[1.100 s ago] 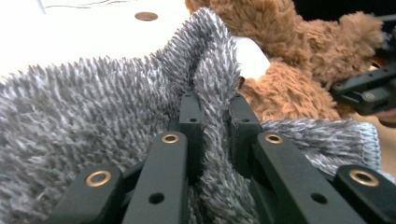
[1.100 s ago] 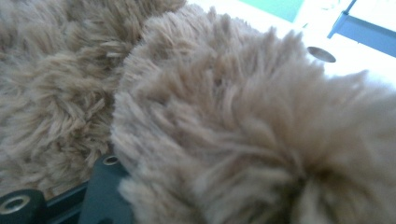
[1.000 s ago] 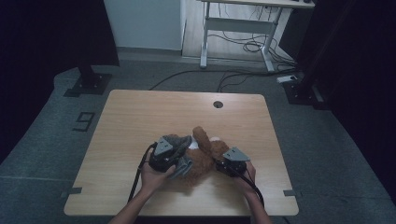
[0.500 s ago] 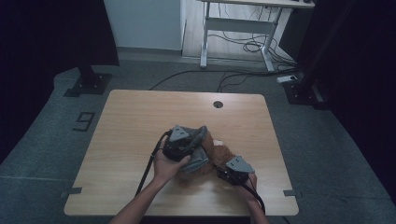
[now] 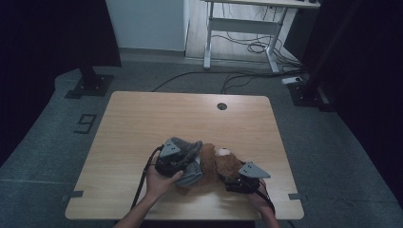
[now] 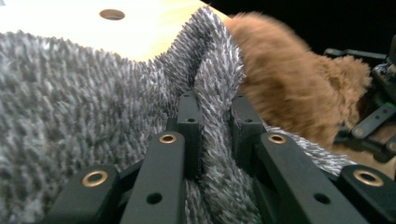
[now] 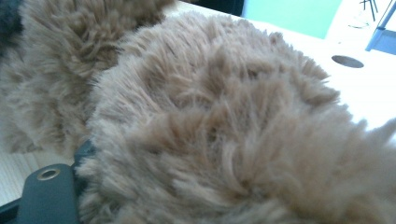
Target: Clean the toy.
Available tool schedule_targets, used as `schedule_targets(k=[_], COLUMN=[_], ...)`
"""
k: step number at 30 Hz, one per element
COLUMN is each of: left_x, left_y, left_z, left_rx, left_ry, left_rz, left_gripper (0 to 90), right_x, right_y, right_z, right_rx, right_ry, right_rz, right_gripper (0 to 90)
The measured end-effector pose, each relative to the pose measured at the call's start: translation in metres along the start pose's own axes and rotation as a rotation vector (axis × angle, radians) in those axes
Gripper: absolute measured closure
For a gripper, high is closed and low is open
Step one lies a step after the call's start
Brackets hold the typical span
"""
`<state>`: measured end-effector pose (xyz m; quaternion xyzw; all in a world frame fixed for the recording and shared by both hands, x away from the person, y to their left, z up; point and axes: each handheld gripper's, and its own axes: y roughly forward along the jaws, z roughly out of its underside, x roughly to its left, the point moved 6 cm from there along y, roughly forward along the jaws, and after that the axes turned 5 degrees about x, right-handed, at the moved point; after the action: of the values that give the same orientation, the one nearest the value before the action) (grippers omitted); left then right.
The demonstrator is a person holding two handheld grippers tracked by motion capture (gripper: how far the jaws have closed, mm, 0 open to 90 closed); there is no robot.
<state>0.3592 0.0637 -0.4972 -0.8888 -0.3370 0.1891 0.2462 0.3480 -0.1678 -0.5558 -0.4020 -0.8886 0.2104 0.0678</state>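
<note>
While the left claw (image 6: pixel 212 116) pinches a raised fold of the grey fleece garment (image 6: pixel 84 107) between its two black jaws, the grip takes in only a thin ridge of pile, and I judge that to be the main risk: a firm tug could let the fold slide out. Just beyond that claw and to its right lies the brown plush toy (image 6: pixel 285 79), touching the grey fabric, so any pull on the garment may drag or roll the toy with it across the table (image 5: pixel 142 118).

The right claw (image 5: pixel 240 183) sits hard against the toy's other side; in the right gripper view brown fur (image 7: pixel 224 135) presses right up over the jaws, with one black link showing at the lower left. Whether that claw grips the fur or merely rests against it I cannot tell. If it holds nothing, the toy has no anchor while the garment is worked.

Hard to make out: how the garment wraps the toy, which part of the toy faces each claw, and the toy's pale patch (image 5: pixel 222 152), too small to identify. The left hand (image 5: pixel 159 183) covers the garment's near edge.
</note>
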Motion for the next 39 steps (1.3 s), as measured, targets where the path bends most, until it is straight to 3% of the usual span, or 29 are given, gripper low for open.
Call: schedule_targets(k=[2, 3, 8, 9, 12, 17, 18, 19, 20, 21, 22, 23, 25, 28, 29, 31, 33, 36, 37, 39], left_x=[0.006, 0.019, 0.032, 0.023, 0.010, -0.036, -0.057, -0.066, -0.066, -0.084, -0.090, -0.090, -0.094, -0.087, -0.075, -0.068, -0.048, -0.039, -0.029, -0.023], left_y=[-0.004, -0.012, -0.026, -0.033, -0.038, -0.034, -0.025, -0.019, -0.019, -0.002, 0.008, 0.008, 0.031, 0.057, 0.064, 0.065, 0.054, 0.044, 0.033, 0.028], left_z=[0.003, 0.009, 0.012, 0.005, -0.010, -0.055, -0.071, -0.077, -0.077, -0.086, -0.088, -0.088, -0.088, -0.075, -0.064, -0.060, -0.055, -0.053, -0.050, -0.048], left_rx=[0.003, 0.016, 0.024, 0.007, -0.017, -0.060, -0.058, -0.051, -0.051, -0.026, -0.004, -0.004, 0.045, 0.133, 0.160, 0.158, 0.122, 0.106, 0.090, 0.087], left_ry=[-0.005, -0.028, -0.051, -0.017, 0.020, 0.105, 0.141, 0.160, 0.160, 0.186, 0.198, 0.198, 0.213, 0.191, 0.178, 0.162, 0.084, 0.062, 0.064, 0.061], left_rz=[-0.012, -0.037, -0.052, -0.053, -0.047, 0.027, 0.055, 0.066, 0.066, 0.081, 0.081, 0.081, 0.062, 0.049, 0.032, 0.028, 0.053, 0.053, 0.017, 0.000], left_gripper=[77.6, 77.6, 77.5, 77.3, 77.3, 76.8, 76.7, 76.7, 76.6, 76.6, 76.6, 76.6, 76.6, 76.5, 76.5, 76.6, 76.9, 77.0, 76.9, 76.8], right_x=[0.000, -0.001, -0.001, -0.001, -0.001, -0.002, -0.002, -0.002, -0.002, -0.003, -0.002, -0.003, -0.002, -0.002, -0.002, -0.002, -0.002, -0.002, -0.001, -0.001], right_y=[0.000, 0.000, 0.002, 0.002, 0.003, 0.004, 0.004, 0.004, 0.004, 0.004, 0.004, 0.004, 0.004, 0.004, 0.003, 0.003, 0.004, 0.004, 0.003, 0.002], right_z=[0.000, 0.000, -0.001, -0.001, -0.001, -0.001, -0.001, -0.001, -0.001, -0.001, -0.001, -0.001, -0.001, -0.001, 0.000, 0.001, 0.001, 0.001, 0.002, 0.003], right_rx=[-0.002, -0.005, -0.004, -0.002, 0.000, 0.016, 0.015, 0.016, 0.016, 0.017, 0.018, 0.017, 0.018, 0.020, 0.022, 0.022, 0.018, 0.015, 0.018, 0.018], right_ry=[-0.003, -0.011, -0.018, -0.029, -0.038, -0.034, -0.032, -0.030, -0.030, -0.028, -0.025, -0.026, -0.029, -0.033, -0.034, -0.037, -0.047, -0.052, -0.055, -0.065], right_rz=[0.000, 0.002, 0.004, 0.011, 0.019, 0.024, 0.026, 0.027, 0.027, 0.026, 0.027, 0.028, 0.032, 0.034, 0.035, 0.034, 0.034, 0.039, 0.041, 0.046], right_gripper=[16.6, 16.9, 17.4, 17.8, 18.2, 18.5, 18.5, 18.6, 18.6, 18.6, 18.6, 18.6, 18.7, 18.7, 18.8, 18.8, 18.9, 18.9, 19.0, 19.0])
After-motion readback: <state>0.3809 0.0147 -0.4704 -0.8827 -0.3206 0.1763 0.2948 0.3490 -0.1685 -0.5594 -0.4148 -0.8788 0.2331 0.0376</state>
